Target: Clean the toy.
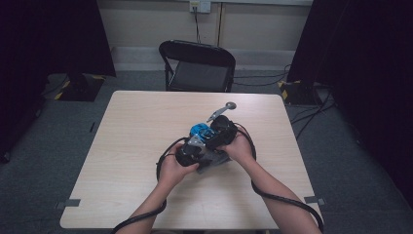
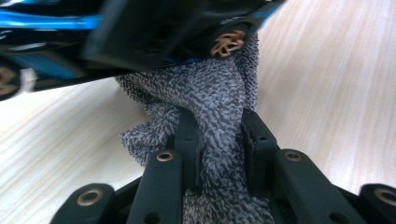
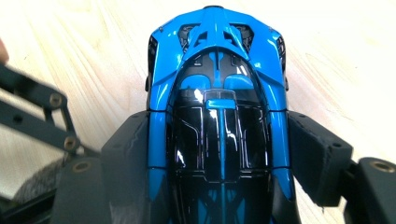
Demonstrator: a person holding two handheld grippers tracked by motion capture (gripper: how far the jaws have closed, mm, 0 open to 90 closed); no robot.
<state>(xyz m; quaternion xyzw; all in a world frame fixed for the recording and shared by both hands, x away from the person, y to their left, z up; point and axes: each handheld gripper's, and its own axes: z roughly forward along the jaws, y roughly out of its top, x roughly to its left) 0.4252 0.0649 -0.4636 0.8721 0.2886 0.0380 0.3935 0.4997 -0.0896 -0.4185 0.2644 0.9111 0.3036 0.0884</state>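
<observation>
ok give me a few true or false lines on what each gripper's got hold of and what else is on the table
1. The right gripper has its jaws closed on the sides of a blue and black toy car. True.
2. The left gripper has its jaws wide open with nothing between them. False: they are shut on a grey speckled cloth.
3. The cloth reaches up against the underside of the car. True, as the left gripper view shows.
4. The table is dark metal. False: it is pale wood grain.
5. A folding chair stands behind the table's far edge. True.
</observation>
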